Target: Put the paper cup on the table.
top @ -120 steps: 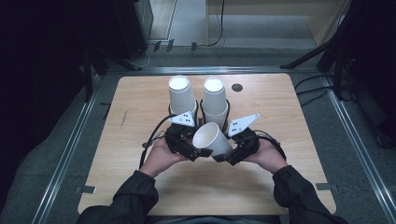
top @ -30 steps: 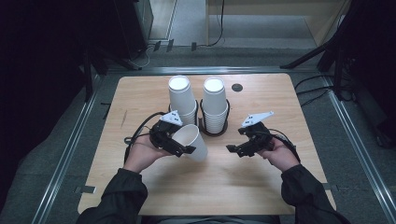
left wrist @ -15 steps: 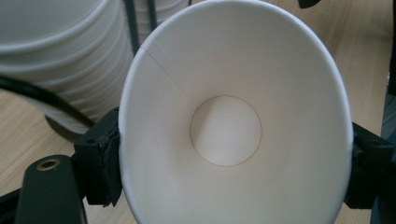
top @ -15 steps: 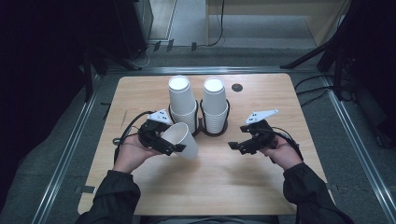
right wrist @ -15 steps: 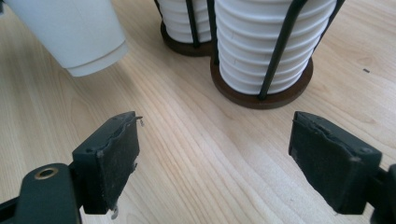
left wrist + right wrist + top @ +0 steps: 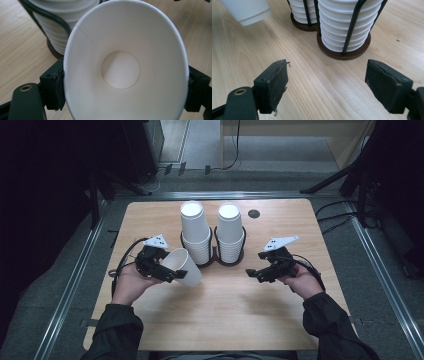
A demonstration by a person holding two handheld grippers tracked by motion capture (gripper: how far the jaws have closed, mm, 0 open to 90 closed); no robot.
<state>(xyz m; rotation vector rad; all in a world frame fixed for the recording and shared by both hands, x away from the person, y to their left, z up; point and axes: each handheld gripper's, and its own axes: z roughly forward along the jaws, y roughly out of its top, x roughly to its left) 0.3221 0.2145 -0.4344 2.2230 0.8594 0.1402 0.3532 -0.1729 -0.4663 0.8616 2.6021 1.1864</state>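
Left gripper [image 6: 167,270] clamps a single paper cup [image 6: 184,266], carried tilted beside the stacked cups [image 6: 196,239]. Right gripper [image 6: 261,270] gapes wide, empty. Next step, probably: setting the cup down upright.

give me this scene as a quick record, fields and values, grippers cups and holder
left gripper: shut on the loose paper cup, jaws on its rim at both sides
loose paper cup: white, tilted, held left of the stacks, inside looks empty
right gripper: open, nothing between its jaws, above bare wood
left cup stack: white, upside down, in the wire holder
right cup stack: white, upside down, in the same holder
wire holder: black, double, round dark bases
table: light wood
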